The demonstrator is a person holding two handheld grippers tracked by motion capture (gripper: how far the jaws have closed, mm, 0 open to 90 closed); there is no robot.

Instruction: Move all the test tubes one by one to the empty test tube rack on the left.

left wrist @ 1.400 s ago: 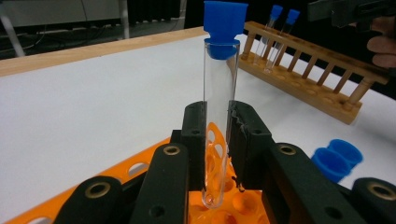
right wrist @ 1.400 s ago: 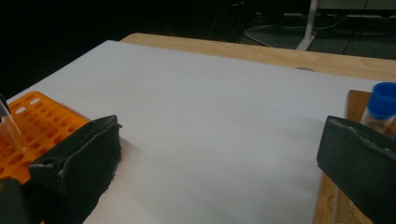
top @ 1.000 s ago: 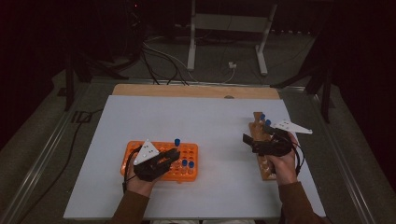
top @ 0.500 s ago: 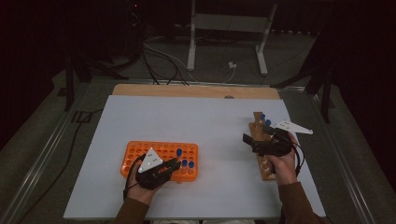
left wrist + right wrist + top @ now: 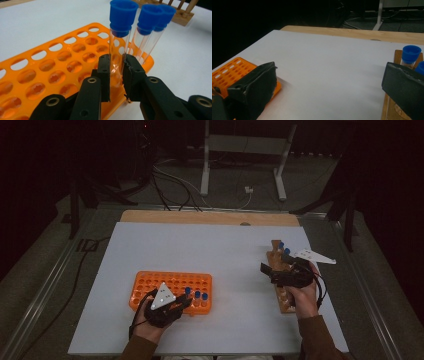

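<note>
At the orange plastic tube rack's (image 5: 50,72) near right corner, the left gripper (image 5: 116,75) clamps a clear blue-capped test tube (image 5: 119,37); tilting could jam it against neighbouring tubes (image 5: 150,30). Right gripper (image 5: 329,85) gapes empty.

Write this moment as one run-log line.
left hand-held gripper: shut on tube in orange rack | right hand-held gripper: open, over wooden rack
</note>
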